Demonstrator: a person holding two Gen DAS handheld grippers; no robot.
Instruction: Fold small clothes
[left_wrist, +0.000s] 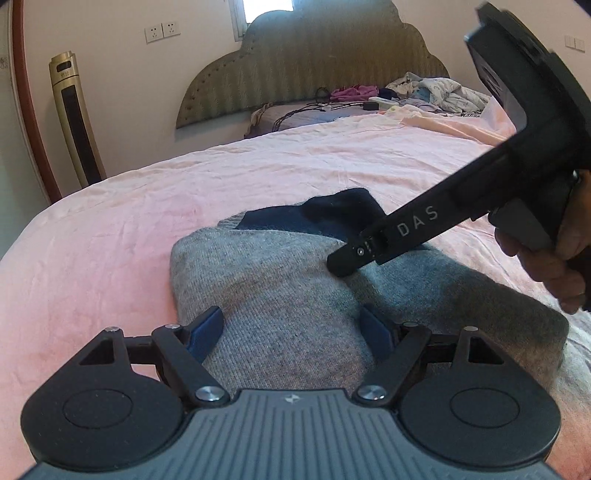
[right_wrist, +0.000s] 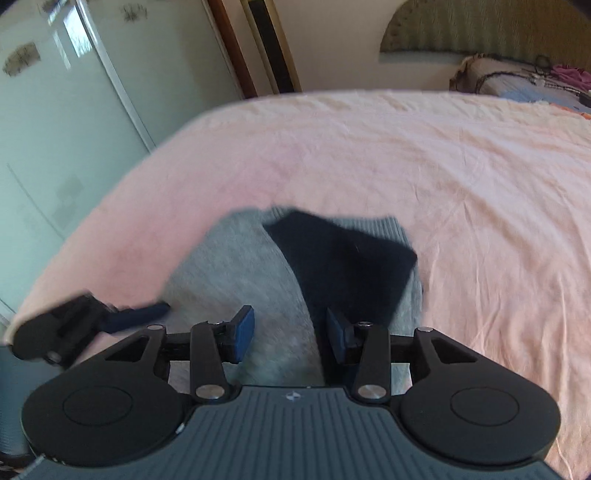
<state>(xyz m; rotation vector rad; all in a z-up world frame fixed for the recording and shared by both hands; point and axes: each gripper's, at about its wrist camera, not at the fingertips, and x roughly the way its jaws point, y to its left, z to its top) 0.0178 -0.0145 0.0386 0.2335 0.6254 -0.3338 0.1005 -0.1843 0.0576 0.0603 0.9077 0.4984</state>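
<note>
Home bedroom (bed (left_wrist: 258, 158), padded headboard (left_wrist: 314, 74)).

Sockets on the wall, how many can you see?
2. Both are white and sit side by side on the wall above the tall fan, left of the headboard: one on the left, one right beside it. Others may be hidden.

Grey knitted garment with dark navy panel (left_wrist: 280, 295) lies partly folded, bunched, on pink bedsheet (left_wrist: 184, 177). Grey bulk sits directly ahead of left gripper (left_wrist: 291, 328), between its blue pads. Navy section lies farther out, touching right gripper's (right_wrist: 291, 334) tip, slightly right ahead of it.
</note>
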